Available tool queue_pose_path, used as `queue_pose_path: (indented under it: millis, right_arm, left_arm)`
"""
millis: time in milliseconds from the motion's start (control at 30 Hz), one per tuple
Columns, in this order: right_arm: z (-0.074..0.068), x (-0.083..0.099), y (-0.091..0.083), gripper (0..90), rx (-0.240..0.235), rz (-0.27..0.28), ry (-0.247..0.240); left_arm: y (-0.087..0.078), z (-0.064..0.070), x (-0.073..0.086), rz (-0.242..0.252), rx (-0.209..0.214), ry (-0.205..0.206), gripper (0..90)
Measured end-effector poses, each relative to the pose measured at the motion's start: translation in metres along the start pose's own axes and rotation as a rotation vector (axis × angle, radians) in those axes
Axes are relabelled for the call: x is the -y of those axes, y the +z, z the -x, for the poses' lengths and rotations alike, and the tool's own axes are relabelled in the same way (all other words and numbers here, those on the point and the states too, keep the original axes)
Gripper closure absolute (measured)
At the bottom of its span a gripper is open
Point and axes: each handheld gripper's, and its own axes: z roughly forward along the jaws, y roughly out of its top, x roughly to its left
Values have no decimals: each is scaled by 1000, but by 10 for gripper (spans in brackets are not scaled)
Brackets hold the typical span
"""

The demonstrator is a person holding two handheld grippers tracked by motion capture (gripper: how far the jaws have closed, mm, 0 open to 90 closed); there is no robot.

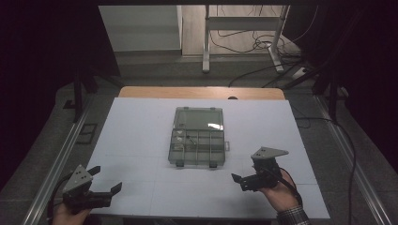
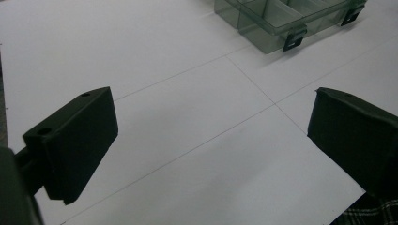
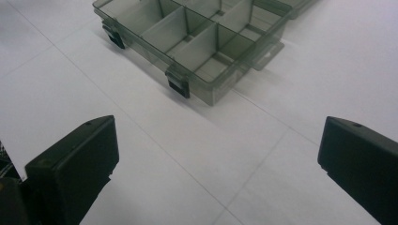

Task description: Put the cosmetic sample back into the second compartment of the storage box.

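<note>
A clear greenish compartment box [image 1: 197, 149] lies open at the middle of the white board [image 1: 141, 126], its lid [image 1: 198, 118] folded back toward the far side. Some small parts [image 1: 179, 138] lie in its left compartments. My left gripper [image 1: 107, 179] is at the board's near left corner, open and holding nothing. In the left gripper view the gripper [image 2: 211, 129] points across bare board, with the box [image 2: 277, 18] far off at the top right. My right gripper [image 1: 245, 171] sits near the box's front right, open. Ahead of the open jaws [image 3: 218, 157], the box's [image 3: 197, 42] front latches face me.
The table's wooden far edge [image 1: 202, 92] shows beyond the board. Metal rails [image 1: 56, 159] run along both sides. A white frame's legs and loose cables [image 1: 263, 44] are on the floor behind. A plaid sleeve [image 1: 293, 215] enters at the bottom right.
</note>
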Motion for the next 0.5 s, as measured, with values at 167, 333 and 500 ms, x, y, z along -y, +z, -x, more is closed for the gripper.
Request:
queue_pose_path:
  millis: [167,333,500]
  right_arm:
    - [3,7,-9,0,5,12,10]
    - [4,14,-20,0,27,44,16]
    - [8,22,-30,0,52,45,28]
  left_arm:
    - [0,0,0,0,1,-2,25]
    - [0,0,0,0,1,-3,26]
    - [0,0,0,-1,-1,-2,26]
